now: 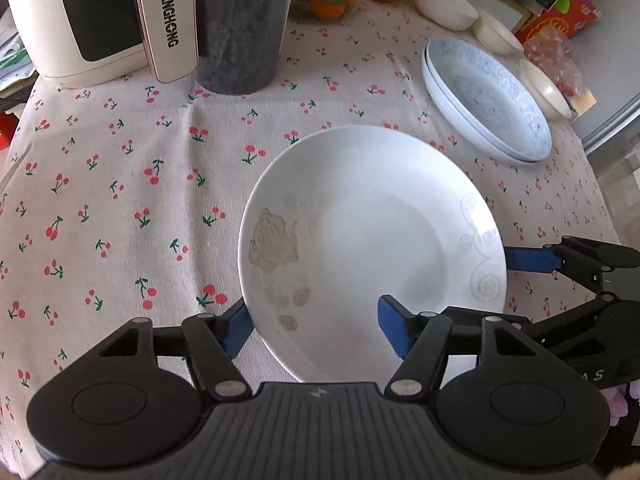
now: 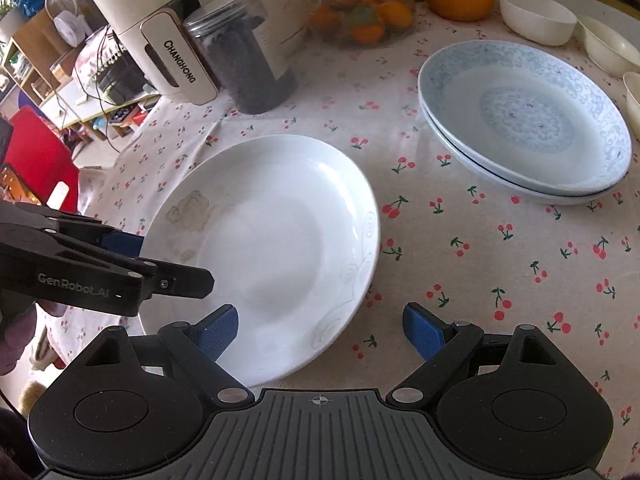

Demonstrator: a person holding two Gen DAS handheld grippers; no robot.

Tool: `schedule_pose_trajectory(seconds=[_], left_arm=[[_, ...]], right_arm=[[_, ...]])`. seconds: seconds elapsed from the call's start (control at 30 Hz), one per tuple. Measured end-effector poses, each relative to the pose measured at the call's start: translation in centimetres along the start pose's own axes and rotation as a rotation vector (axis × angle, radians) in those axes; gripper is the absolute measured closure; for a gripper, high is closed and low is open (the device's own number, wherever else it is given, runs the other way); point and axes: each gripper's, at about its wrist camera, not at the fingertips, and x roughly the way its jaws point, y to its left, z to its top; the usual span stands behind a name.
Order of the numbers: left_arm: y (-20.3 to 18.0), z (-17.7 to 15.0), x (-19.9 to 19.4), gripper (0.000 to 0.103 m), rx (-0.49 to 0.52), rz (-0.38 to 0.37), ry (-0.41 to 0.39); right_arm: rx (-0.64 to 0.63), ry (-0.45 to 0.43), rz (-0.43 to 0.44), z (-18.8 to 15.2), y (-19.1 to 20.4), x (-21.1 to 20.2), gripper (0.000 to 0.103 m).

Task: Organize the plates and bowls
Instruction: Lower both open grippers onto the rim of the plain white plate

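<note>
A white plate [image 1: 372, 240] with a faint flower print lies on the cherry-print tablecloth [image 1: 120, 200]; it also shows in the right wrist view [image 2: 264, 236]. My left gripper [image 1: 316, 330] is open, its jaws astride the plate's near rim. My right gripper [image 2: 320, 334] is open, its jaws astride the plate's right rim; it shows in the left wrist view [image 1: 532, 260]. Two stacked blue-patterned plates [image 2: 524, 120] lie at the back right. Three white bowls [image 2: 536, 12] stand beyond them.
A cream Changhong appliance [image 1: 92, 20], a jar of dark contents [image 1: 240, 28] and a glass bowl of oranges [image 2: 364, 4] stand along the back. The table edge falls away at left in the right wrist view, with shelves and a red chair [image 2: 36, 156] beyond.
</note>
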Motion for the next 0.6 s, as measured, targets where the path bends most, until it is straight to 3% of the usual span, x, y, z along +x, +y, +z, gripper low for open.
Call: schedule_pose_trajectory(seconds=[0.43, 0.6], left_arm=[[0.5, 0.03, -0.39, 0.058, -0.019, 0.028, -0.004], [0.49, 0.03, -0.48, 0.064, -0.017, 0.046, -0.007]], right_arm=[[-0.005, -0.034, -0.006, -0.14, 0.04, -0.06, 0.015], [-0.013, -0.049, -0.028, -0.14, 0.06, -0.02, 0.028]])
